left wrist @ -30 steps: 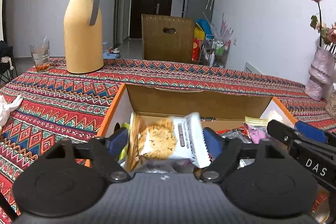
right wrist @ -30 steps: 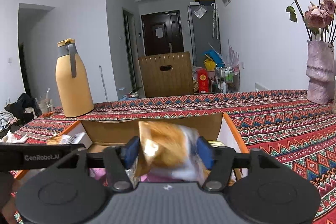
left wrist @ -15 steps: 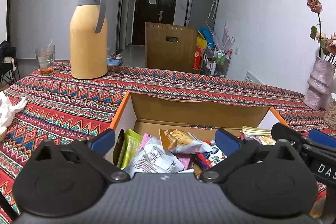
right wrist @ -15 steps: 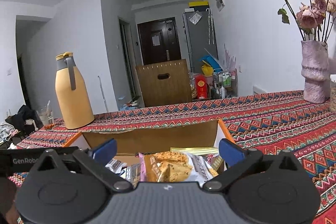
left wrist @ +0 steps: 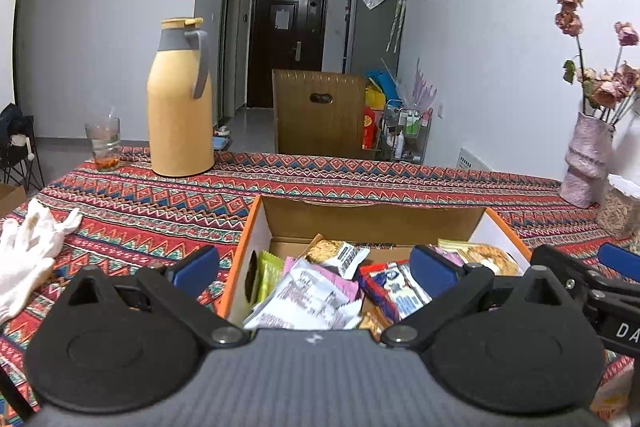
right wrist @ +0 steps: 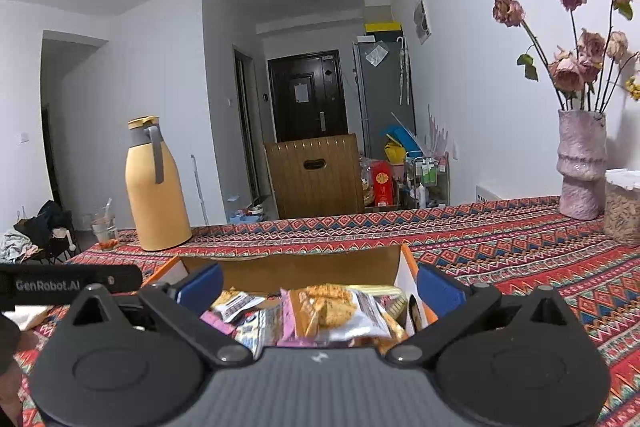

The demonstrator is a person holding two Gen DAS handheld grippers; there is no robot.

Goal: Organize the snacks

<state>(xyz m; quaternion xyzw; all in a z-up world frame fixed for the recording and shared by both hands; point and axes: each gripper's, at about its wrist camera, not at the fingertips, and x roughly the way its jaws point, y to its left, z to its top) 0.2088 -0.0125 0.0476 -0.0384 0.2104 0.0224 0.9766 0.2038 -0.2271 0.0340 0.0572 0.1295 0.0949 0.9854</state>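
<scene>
An open cardboard box (left wrist: 372, 223) of snack packets (left wrist: 316, 291) is seen on a patterned tablecloth (left wrist: 160, 203), at the centre of both wrist views. The left gripper (left wrist: 314, 267) is held over the box's near edge, its blue fingers (left wrist: 198, 265) spread wide with nothing between them. The right gripper (right wrist: 320, 285) is likewise spread and empty above a biscuit packet (right wrist: 332, 311). A yellow thermos (left wrist: 180, 99) is placed at ten o'clock, a white glove (left wrist: 28, 251) at nine o'clock, and a vase (right wrist: 580, 163) of dried roses at two o'clock.
</scene>
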